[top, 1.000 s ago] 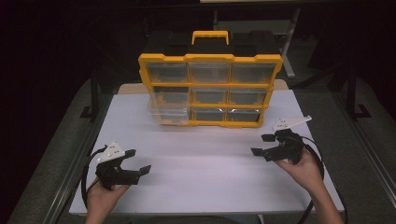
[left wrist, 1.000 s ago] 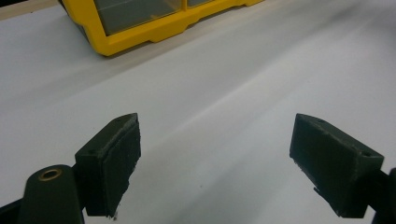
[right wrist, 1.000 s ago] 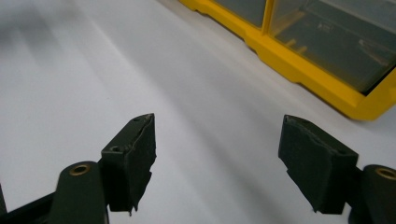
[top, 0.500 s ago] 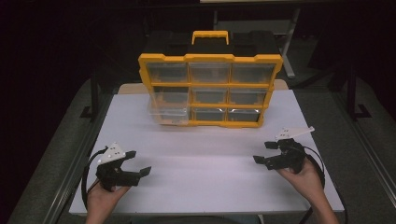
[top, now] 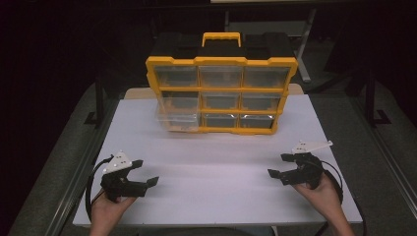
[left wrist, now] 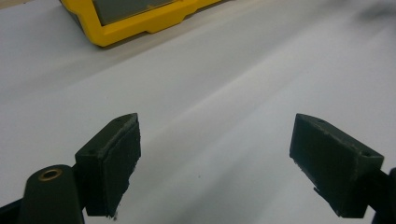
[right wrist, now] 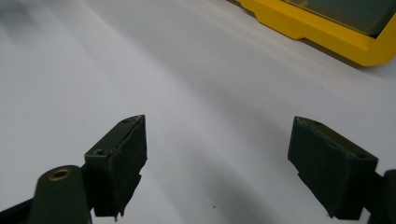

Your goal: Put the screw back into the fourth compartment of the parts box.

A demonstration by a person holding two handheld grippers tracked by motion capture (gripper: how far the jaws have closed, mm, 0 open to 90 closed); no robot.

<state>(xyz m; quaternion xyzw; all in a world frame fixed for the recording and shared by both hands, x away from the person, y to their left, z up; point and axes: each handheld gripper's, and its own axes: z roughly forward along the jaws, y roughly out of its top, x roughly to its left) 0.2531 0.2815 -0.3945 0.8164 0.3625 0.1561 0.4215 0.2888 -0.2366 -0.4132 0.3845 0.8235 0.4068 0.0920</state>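
Observation:
A yellow organizer case [top: 221, 96] with clear drawers stands upright at the far middle of the white table [top: 221, 167]. Its lower-left clear drawer [top: 178, 121] sticks out toward me. My left gripper [top: 145, 172] rests near the front left corner, open, with bare table between its jaws [left wrist: 215, 154]. The case's yellow corner [left wrist: 135, 25] lies far ahead of it. My right gripper [top: 278, 165] sits low near the front right, open with nothing between its jaws [right wrist: 217, 156], which have just been opening. The case's yellow edge [right wrist: 322, 28] shows at upper right.
A black box [top: 182, 44] sits behind the organizer. The table's left edge [top: 91, 167] and right edge [top: 339, 162] drop to dark floor. Cables [top: 91, 184] trail from both grippers. Wide bare tabletop lies between the two grippers and the case.
My right gripper has sunk toward the table and drawn back toward the front edge. The left gripper and the case have stayed put.

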